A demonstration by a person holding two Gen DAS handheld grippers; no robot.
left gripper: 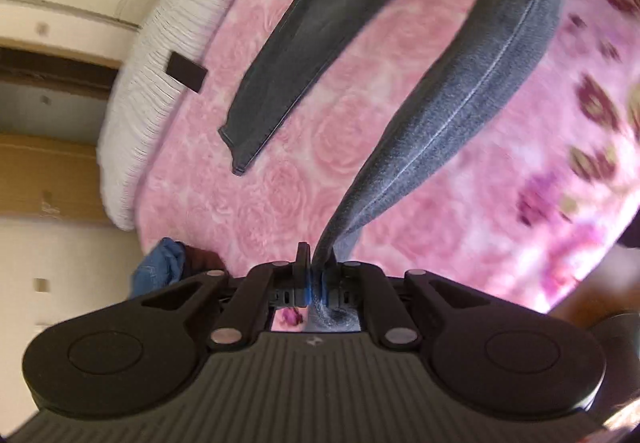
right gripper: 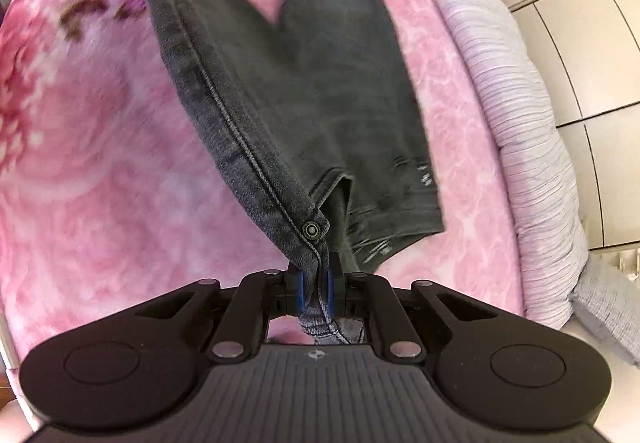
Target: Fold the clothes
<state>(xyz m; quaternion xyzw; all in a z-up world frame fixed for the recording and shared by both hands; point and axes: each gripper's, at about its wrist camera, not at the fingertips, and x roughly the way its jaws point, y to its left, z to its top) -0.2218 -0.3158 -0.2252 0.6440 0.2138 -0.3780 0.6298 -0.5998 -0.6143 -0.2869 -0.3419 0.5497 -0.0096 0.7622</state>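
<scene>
A pair of dark grey jeans (left gripper: 460, 95) hangs over a pink rose-patterned bed cover (left gripper: 328, 131). My left gripper (left gripper: 316, 275) is shut on the end of one trouser leg and holds it up; the other leg (left gripper: 280, 63) lies flat on the cover with its hem toward me. In the right wrist view, my right gripper (right gripper: 316, 283) is shut on the waistband of the jeans (right gripper: 280, 103), just below the metal button (right gripper: 311, 230). The legs hang away from it over the bed cover (right gripper: 100, 183).
A white ribbed pillow or duvet (left gripper: 160, 83) runs along the bed's far side, with a small dark rectangular object (left gripper: 187, 72) on it. It also shows in the right wrist view (right gripper: 520, 123). Blue clothing (left gripper: 160, 267) lies at the bed's edge. Cream cupboards (right gripper: 580, 43) stand beyond.
</scene>
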